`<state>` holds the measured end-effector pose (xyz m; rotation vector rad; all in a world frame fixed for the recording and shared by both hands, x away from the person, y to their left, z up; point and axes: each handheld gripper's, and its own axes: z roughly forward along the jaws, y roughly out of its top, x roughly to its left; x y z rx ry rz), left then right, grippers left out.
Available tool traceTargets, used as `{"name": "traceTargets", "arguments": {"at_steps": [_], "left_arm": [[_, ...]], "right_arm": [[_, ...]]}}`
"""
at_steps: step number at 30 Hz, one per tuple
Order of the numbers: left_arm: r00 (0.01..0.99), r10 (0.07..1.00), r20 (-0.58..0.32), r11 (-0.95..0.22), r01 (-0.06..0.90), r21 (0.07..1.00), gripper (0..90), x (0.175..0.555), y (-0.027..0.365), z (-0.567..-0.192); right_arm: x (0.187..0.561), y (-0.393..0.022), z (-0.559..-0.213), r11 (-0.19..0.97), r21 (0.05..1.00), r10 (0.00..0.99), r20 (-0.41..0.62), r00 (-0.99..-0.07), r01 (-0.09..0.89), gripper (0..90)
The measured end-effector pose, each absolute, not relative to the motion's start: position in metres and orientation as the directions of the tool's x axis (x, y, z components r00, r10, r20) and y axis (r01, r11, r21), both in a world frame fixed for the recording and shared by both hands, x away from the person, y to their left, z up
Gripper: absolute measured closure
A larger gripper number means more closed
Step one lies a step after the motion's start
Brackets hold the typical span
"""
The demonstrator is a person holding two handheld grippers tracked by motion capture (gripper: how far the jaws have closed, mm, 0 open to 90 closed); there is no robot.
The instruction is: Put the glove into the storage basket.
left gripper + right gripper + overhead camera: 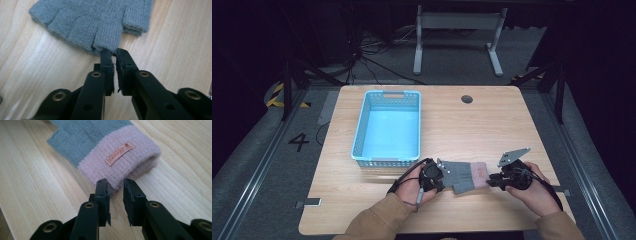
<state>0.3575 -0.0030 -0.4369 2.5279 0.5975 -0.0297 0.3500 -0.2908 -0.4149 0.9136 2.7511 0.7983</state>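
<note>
A grey fingerless knit glove (464, 176) with a pink cuff lies flat on the wooden table (472, 130) near the front edge. My left gripper (443, 174) is at its finger end. In the left gripper view the glove (95, 20) has one finger tip at my left gripper (113, 53), whose jaws stand a narrow gap apart and do not press on the knit. My right gripper (488, 181) is at the cuff end. In the right gripper view the pink cuff (130, 162) with its small orange label (120, 153) lies just ahead of my right gripper (115, 183), which is open.
A light blue plastic basket (362, 125) stands on the left half of the table, behind the left hand. A round grommet hole (467, 99) sits near the far edge. Bare wood stretches across the right and far side of the table.
</note>
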Motion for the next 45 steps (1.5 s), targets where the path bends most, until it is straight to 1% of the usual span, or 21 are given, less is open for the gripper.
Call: {"name": "traceTargets", "arguments": {"at_steps": [4, 8, 26, 30, 32, 41, 43, 45], "left_arm": [[0.899, 0.409, -0.156, -0.749, 0.428, 0.505, 77.3, 0.357, 0.0, -0.434], [0.902, 0.402, -0.156, -0.749, 0.422, 0.51, 71.1, 0.359, 0.002, -0.431], [0.9, 0.41, -0.149, -0.701, 0.415, 0.58, 65.4, 0.354, 0.001, -0.413], [0.892, 0.423, -0.159, -0.671, 0.426, 0.607, 62.5, 0.355, -0.001, -0.409], [0.896, 0.417, -0.155, -0.665, 0.417, 0.62, 60.3, 0.357, -0.002, -0.406], [0.892, 0.427, -0.152, -0.626, 0.412, 0.662, 55.4, 0.369, -0.014, -0.401], [0.881, 0.448, -0.153, -0.615, 0.428, 0.663, 55.6, 0.372, -0.016, -0.401], [0.881, 0.445, -0.16, -0.616, 0.431, 0.66, 56.1, 0.375, -0.018, -0.403]], "right_arm": [[0.35, -0.293, -0.412, 0.666, 0.537, 0.592, 0.04, -0.805, 0.517, 69.7], [0.348, -0.296, -0.407, 0.653, 0.55, 0.603, 0.039, -0.797, 0.521, 68.7], [0.35, -0.312, -0.4, 0.585, 0.595, 0.669, 0.031, -0.743, 0.552, 65.0], [0.35, -0.318, -0.398, 0.563, 0.609, 0.686, 0.033, -0.727, 0.559, 63.7], [0.35, -0.32, -0.397, 0.553, 0.616, 0.694, 0.033, -0.719, 0.562, 63.1], [0.35, -0.336, -0.399, 0.502, 0.625, 0.743, 0.042, -0.668, 0.598, 55.1], [0.351, -0.339, -0.398, 0.491, 0.629, 0.752, 0.043, -0.658, 0.603, 53.8], [0.352, -0.343, -0.398, 0.481, 0.631, 0.761, 0.045, -0.648, 0.609, 52.2]]}}
